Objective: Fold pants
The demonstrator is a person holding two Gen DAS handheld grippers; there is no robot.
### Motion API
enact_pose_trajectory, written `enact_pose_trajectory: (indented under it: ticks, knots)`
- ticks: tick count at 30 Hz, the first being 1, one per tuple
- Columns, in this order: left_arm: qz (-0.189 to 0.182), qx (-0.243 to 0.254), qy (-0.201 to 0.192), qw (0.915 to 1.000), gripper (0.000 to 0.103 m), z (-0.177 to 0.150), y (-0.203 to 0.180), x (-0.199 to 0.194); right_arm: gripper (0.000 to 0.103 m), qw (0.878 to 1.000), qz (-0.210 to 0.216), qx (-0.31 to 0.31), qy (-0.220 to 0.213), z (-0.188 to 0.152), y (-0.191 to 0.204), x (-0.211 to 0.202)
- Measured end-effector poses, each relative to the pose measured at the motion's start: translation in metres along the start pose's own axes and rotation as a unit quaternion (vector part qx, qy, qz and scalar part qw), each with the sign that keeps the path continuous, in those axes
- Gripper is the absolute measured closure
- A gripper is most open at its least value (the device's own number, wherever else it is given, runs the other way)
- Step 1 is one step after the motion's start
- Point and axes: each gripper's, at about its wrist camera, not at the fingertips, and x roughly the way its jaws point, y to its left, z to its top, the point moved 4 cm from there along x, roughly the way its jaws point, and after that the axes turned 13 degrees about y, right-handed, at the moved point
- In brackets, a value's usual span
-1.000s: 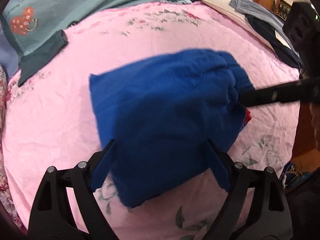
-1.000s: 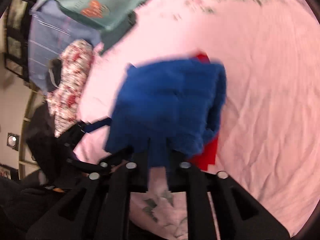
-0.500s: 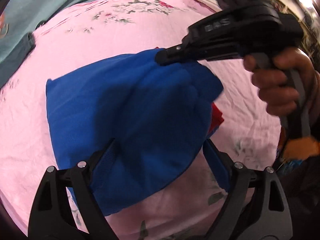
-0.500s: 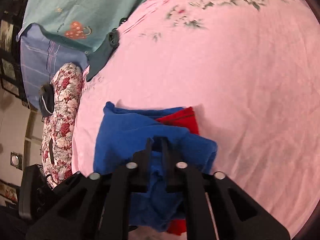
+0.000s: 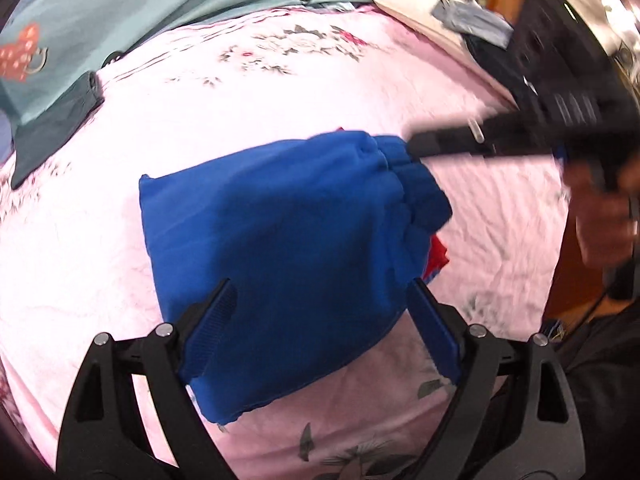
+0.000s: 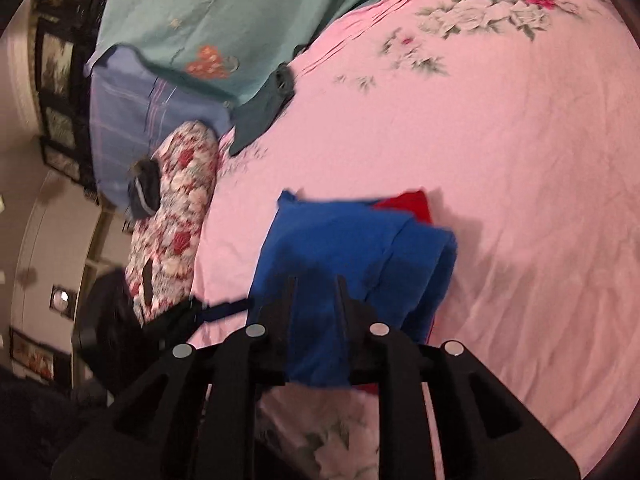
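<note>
The blue pants (image 5: 288, 248) lie folded into a thick bundle on the pink floral bedsheet (image 5: 248, 92), with a red part (image 5: 438, 256) peeking out at the right edge. My left gripper (image 5: 320, 332) is open, its jaws wide apart just above the bundle's near edge. My right gripper (image 5: 416, 148) reaches in from the right with its tip at the bundle's gathered far corner. In the right wrist view the pants (image 6: 340, 248) sit between the narrowly parted fingers of the right gripper (image 6: 314, 284), which pinch the blue cloth.
A teal blanket (image 5: 120, 8) and a dark green folded cloth (image 5: 52, 128) lie at the far left. Folded clothes (image 5: 472, 20) sit at the far right corner. A floral pillow (image 6: 172, 216) lies by the bed's edge.
The right gripper dropped from above the bundle to its far right corner, still holding blue cloth. The bundle shifted slightly. The left gripper stayed open.
</note>
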Motion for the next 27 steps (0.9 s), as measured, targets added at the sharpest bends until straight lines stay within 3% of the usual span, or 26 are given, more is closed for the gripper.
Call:
enact_pose_trajectory:
  ticks: [1,4,9,15,20,23,25,27]
  knots:
    - [0.001,-0.005,0.008,1.0,0.015,0.001,0.0,0.004,0.084,1.0,-0.009,-0.002,0.009,-0.005,-0.001,0.005]
    - [-0.003,-0.024,0.051,0.9984,0.015,0.001,0.009,0.029,0.088,0.995,-0.089,0.002,0.032,-0.021,-0.025,0.027]
    - [0.021,-0.009,0.054,0.9983,0.012,0.004,0.005,0.038,0.092,0.997,-0.073,0.026,0.012,-0.024,-0.035,0.028]
    - [0.017,-0.009,0.049,0.9986,0.012,0.002,0.006,0.036,0.089,0.994,-0.106,-0.004,0.023,-0.022,-0.02,0.032]
    - [0.009,-0.017,0.044,0.9989,0.012,0.0,0.012,0.031,0.089,0.996,-0.081,0.019,0.021,-0.022,-0.028,0.029]
    - [0.006,-0.04,0.013,0.9991,0.012,0.001,0.025,0.01,0.087,0.995,-0.091,0.017,0.028,-0.021,-0.022,0.026]
    - [0.002,-0.065,-0.007,0.9978,0.012,0.0,0.039,-0.002,0.077,0.996,-0.079,0.0,0.033,-0.021,-0.009,0.02]
    - [-0.001,-0.104,-0.013,0.9945,0.012,-0.004,0.058,-0.005,0.076,0.997,-0.063,-0.019,0.03,-0.023,0.004,0.015]
